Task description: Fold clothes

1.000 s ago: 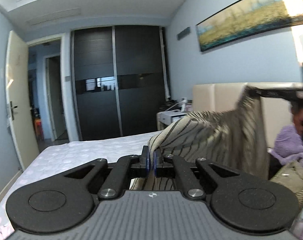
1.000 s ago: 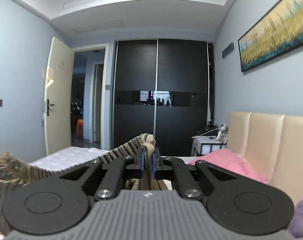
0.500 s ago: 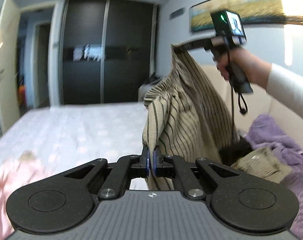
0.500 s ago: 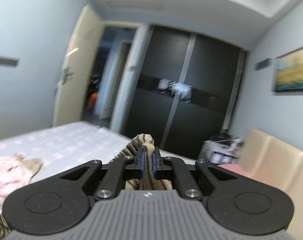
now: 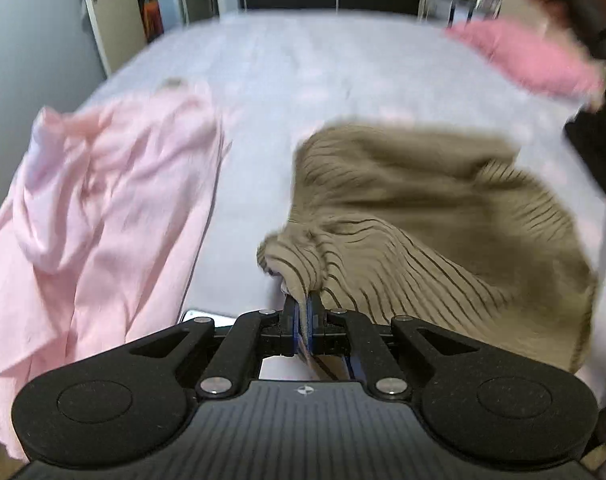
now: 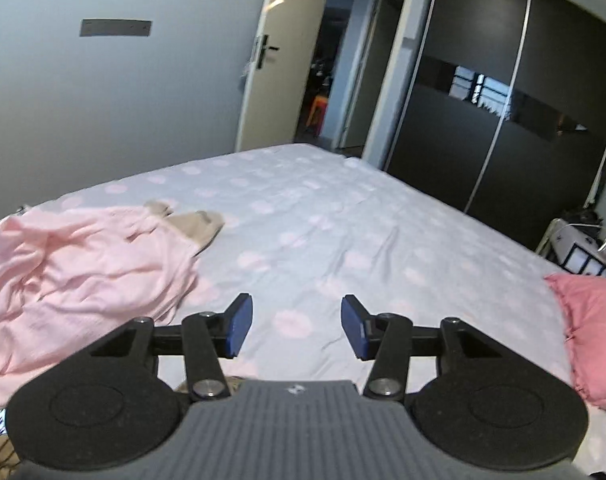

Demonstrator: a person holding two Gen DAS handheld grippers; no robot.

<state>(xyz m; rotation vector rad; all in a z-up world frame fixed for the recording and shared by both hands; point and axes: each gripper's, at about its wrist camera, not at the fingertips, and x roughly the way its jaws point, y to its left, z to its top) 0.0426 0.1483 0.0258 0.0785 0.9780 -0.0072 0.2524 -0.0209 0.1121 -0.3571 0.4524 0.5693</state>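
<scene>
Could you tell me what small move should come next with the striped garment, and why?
Probably bring the open right hand-held gripper onto a far edge of the striped garment and grip it. It lies crumpled on the bed, and only the left hand-held gripper is shut on it.

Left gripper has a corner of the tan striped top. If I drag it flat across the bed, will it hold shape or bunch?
Likely bunches: the tan striped top lies in soft folds, gathered where the left gripper pinches it. It looks thin and light, so it should follow the pull. The bed sheet seems smooth, so it probably slides.
</scene>
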